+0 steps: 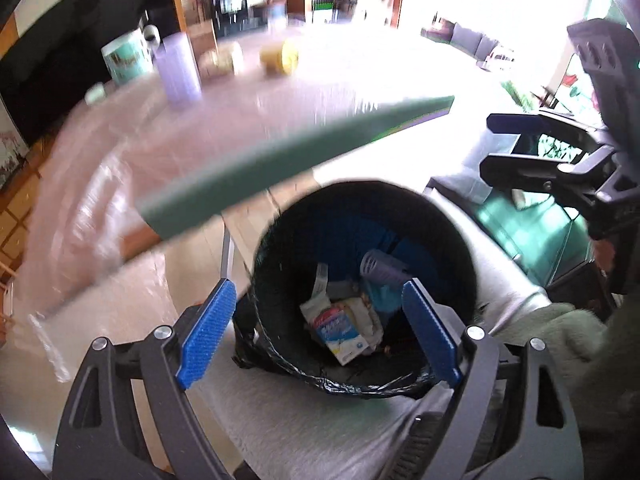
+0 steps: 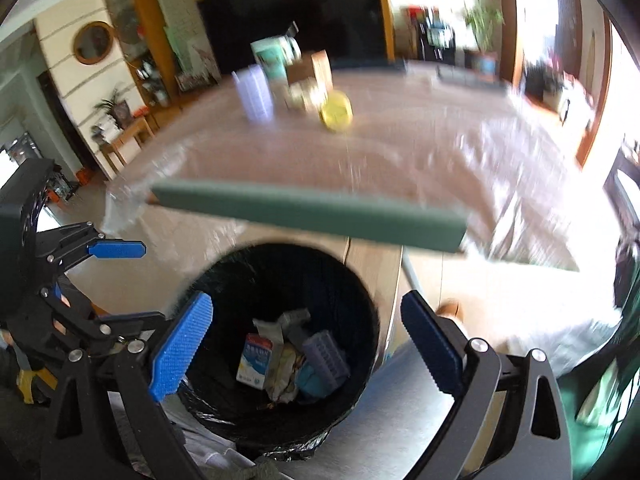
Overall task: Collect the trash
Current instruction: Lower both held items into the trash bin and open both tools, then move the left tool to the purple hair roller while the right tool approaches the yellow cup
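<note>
Both grippers, left and right, hang wide and empty over the bin. Next, lift clear of the table edge before reaching for the yellow thing.

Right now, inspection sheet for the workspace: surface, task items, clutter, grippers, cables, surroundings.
Surface: table under clear plastic sheet, green padded edge; blurred.
Job's things: black-lined trash bin on the floor below the table edge, holding a white-blue carton, a ribbed lilac piece, crumpled paper.
Clutter: on the table, lilac cup, yellow round item, teal container, brown box.
Grippers: left gripper open, nothing between its fingers; right gripper open, nothing between its fingers; both above the bin.
Cables: nothing seen.
Surroundings: living room, potted plant, round wall mirror, bright windows.
</note>
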Tool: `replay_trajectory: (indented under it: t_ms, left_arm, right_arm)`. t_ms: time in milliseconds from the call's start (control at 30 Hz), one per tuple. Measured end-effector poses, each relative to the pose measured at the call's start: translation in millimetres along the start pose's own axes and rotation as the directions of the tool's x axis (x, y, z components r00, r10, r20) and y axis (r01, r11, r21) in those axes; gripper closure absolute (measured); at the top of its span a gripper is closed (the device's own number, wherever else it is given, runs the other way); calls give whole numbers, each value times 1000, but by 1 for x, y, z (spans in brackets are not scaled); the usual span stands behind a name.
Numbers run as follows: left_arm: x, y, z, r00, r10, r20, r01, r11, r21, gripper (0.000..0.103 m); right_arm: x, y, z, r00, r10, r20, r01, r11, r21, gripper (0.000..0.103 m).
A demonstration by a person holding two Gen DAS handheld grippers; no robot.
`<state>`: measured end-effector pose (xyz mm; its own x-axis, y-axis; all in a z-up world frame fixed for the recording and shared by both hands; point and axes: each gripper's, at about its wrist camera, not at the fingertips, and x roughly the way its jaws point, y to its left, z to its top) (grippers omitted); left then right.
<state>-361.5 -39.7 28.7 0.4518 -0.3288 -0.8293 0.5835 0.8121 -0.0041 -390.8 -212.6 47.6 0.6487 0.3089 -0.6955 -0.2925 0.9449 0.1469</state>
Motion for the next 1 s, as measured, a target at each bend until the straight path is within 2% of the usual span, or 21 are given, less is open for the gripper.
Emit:
replay_trajectory:
  t_ms: [33,67,133,200,233,300,400,500,600,733,1000]
  left_arm:
    - [-14,1,6,999,16,43,-17,1000,3,15]
    - [-26,3,11,995,38,87,-38,999,2,8]
    - [-50,8,23,973,94,208,-90,995,-30,2]
    - [-65,21,38,948,118,296,-95,991,-91,2]
    - [-65,27,45,946,117,302,-87,990,-112,2]
    - [-60,39,60,947,125,294,-86,986,-142,2]
    - [-41,57,86,943,193,270,-152,974,-168,2]
    - [-18,72,108,944,211,254,-170,970,-174,2]
    - [10,90,126,947,246,207,-212,962,-172,2]
    - [40,114,138,964,218,150,-187,963,-194,2]
    - [77,138,154,980,173,96,-153,970,-189,2]
  right_arm:
    - [-10,2,5,998,-23,51,23,1000,-13,4]
    - [-22,3,12,990,-60,125,62,998,-19,4]
    - [-33,2,26,971,-93,219,96,995,-2,4]
    - [-30,-2,39,970,-78,230,77,997,14,4]
    - [-22,-6,48,973,-64,222,59,998,28,4]
    - [-9,-9,59,975,-68,213,61,997,39,4]
    - [15,-11,76,979,-73,188,67,997,36,4]
    - [50,-16,95,990,-69,121,64,997,50,4]
    - [77,-19,105,993,-98,68,94,994,52,4]
    - [113,-23,123,995,-99,-17,100,994,45,4]
    - [152,-22,145,992,-95,-88,98,995,23,9]
